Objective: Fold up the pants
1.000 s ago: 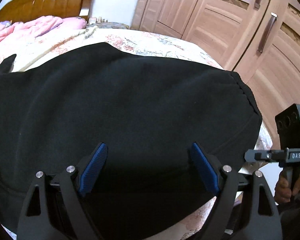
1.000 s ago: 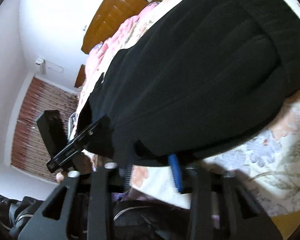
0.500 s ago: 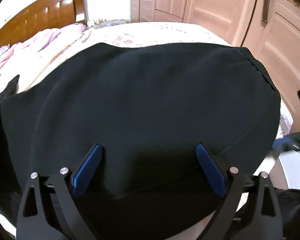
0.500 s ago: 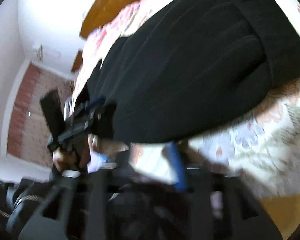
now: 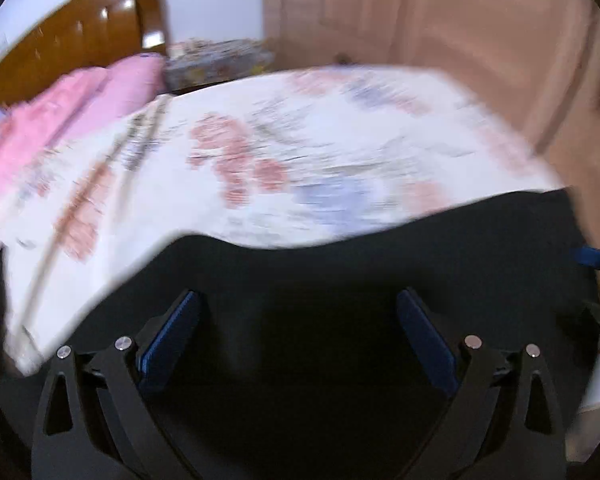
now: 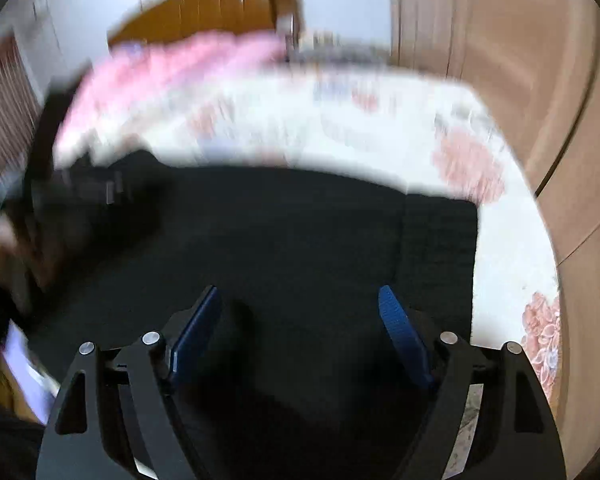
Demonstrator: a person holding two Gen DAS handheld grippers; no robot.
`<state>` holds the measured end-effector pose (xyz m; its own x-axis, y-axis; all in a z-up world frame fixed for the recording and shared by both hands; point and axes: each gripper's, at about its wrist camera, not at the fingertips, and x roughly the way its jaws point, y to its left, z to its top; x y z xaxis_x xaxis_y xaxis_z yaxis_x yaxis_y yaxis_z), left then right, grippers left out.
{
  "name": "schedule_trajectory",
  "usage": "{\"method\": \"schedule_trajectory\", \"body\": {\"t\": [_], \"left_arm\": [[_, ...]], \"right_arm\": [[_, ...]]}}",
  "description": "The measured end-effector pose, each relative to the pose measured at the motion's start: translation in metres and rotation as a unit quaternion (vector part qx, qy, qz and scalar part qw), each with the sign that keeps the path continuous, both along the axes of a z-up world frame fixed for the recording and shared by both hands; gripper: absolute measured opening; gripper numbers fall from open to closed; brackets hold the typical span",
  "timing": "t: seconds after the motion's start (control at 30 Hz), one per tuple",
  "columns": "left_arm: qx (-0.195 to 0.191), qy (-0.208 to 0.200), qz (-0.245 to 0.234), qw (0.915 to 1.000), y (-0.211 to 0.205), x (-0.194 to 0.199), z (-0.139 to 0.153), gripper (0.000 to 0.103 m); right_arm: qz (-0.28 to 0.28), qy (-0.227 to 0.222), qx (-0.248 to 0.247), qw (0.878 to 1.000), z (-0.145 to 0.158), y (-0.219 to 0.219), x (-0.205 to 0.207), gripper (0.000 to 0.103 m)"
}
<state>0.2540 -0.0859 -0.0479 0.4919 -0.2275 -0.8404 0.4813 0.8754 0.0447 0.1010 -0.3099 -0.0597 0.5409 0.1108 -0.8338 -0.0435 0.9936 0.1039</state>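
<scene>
So the black pants (image 5: 340, 320) are lying flat on the bed (image 5: 300, 152), filling the lower half of both wrist views, with the flowery sheet bare above them all the way to the pink bedding (image 5: 80, 108) in the upper left. Both views are smeared, so small details are a guess.

Left gripper (image 5: 298, 338): jaws wide and opening, nothing pinched, just cloth underneath. Right gripper (image 6: 300, 332): also opening, fairly wide, pads clear of the fabric as far as I can tell.

The key bit: in the right wrist view the pants run left to right across the frame, with a straight edge and a seam or band on the right side, and sheet past that. That end sits nearer the right gripper; the far left end disappears under the blur where the other gripper shows. My guess is the next fold goes along that long axis.

Plenty of open sheet above the fabric. The wardrobe (image 5: 460, 40) is well apart.
</scene>
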Motion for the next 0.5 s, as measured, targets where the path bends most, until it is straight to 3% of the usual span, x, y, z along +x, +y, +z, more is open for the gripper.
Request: {"method": "schedule_trajectory", "body": {"t": [0.07,0.13,0.27,0.37,0.43,0.5], "left_arm": [[-0.023,-0.012,-0.005,0.9997,0.004,0.012,-0.005,0.102],[-0.019,-0.013,0.013,0.9997,0.007,0.021,-0.007,0.102],[0.006,-0.03,0.025,0.9992,0.0,0.018,-0.008,0.102],[0.002,-0.068,0.038,0.9969,0.003,-0.002,0.009,0.101],[0.005,-0.088,0.035,0.9955,0.0,-0.01,0.013,0.101],[0.032,-0.079,0.033,0.9958,-0.005,-0.003,-0.002,0.102]], "right_arm": [[0.015,-0.026,-0.036,0.999,-0.005,0.008,-0.008,0.079],[0.025,-0.034,-0.062,0.997,-0.007,0.015,-0.013,0.079],[0.012,-0.027,-0.05,0.998,0.005,0.015,-0.01,0.079],[0.007,-0.081,-0.039,0.996,0.024,0.018,-0.011,0.088],[0.004,-0.099,-0.046,0.994,0.026,0.019,-0.009,0.088],[-0.008,-0.056,-0.06,0.997,0.008,0.015,0.01,0.089]]}}
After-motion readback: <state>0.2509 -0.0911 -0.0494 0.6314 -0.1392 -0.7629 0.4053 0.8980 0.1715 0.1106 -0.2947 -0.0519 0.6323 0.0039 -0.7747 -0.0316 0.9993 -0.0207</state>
